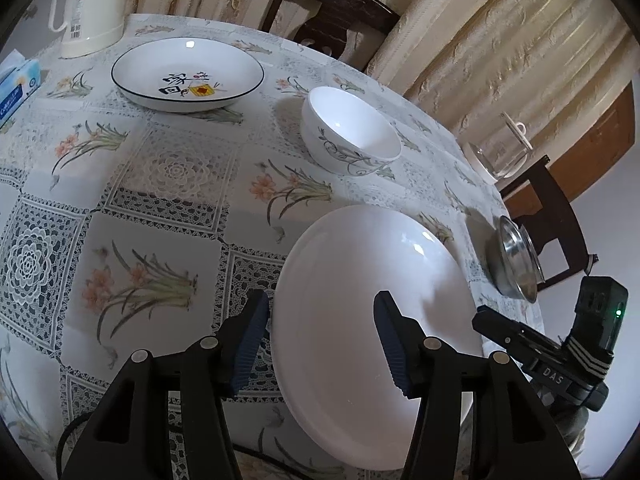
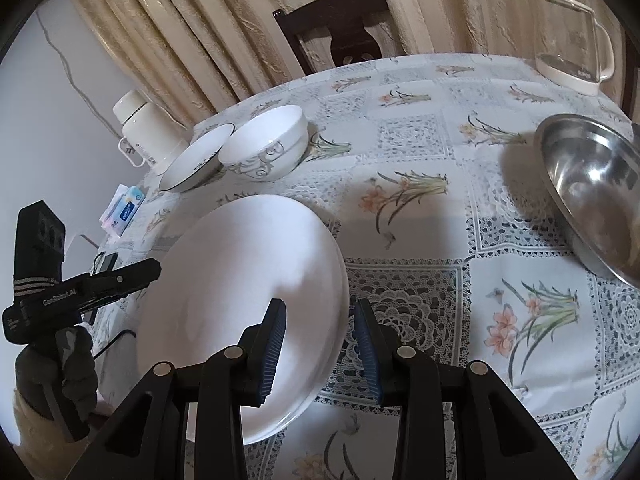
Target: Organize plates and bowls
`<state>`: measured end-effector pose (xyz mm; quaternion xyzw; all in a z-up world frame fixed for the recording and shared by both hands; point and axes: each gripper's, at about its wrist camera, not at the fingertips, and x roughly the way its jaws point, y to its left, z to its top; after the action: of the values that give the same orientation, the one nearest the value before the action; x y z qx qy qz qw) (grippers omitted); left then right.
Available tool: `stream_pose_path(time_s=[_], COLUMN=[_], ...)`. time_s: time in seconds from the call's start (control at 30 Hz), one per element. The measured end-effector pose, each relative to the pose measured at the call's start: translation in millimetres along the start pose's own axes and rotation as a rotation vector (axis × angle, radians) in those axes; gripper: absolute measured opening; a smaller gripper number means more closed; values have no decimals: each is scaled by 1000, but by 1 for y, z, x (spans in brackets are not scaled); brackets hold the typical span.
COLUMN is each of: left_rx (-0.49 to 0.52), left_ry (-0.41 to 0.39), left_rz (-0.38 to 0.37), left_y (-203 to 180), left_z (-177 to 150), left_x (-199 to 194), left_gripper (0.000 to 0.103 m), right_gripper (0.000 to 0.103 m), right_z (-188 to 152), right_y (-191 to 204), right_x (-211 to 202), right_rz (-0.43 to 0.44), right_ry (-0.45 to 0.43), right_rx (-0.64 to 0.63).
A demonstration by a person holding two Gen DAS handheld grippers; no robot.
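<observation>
Plain white plate (image 1: 360, 312) sitting at near table edge. White bowl (image 1: 352, 136) showing grey vine scrolls. Far plate (image 1: 188, 74) white, wearing black rim, black characters, yellow-red motif. Steel bowl (image 2: 592, 192) gleaming silver. Tablecloth (image 1: 160, 184) carrying orange flowers, grey lace squares.

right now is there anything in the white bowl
No, the white bowl sits empty on the tablecloth, its inside showing only bare white glaze.

Kinda dim indoor light, glare spots on white plate (image 1: 372, 320), heavy fisheye warp, dark vignetted corners.
</observation>
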<state>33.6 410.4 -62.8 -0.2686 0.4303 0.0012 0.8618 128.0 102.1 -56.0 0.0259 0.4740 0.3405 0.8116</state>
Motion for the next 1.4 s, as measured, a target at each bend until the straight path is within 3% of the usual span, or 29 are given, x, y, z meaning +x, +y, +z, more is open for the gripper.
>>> stream_pose_path(time_s=[0.53, 1.07, 1.4], left_rx=[-19, -68, -130], left_ry=[-26, -64, -173], left_rz=[-26, -44, -19], left_y=[3, 23, 54], left_z=[5, 15, 38], left_x=[-5, -11, -26], left_gripper=[55, 55, 56], right_gripper=[38, 43, 45], right_z=[-2, 19, 49], right_y=[-8, 2, 36], right_x=[11, 6, 11], right_rz=[-4, -32, -4], right_ry=[27, -6, -20], right_rx=[34, 35, -3])
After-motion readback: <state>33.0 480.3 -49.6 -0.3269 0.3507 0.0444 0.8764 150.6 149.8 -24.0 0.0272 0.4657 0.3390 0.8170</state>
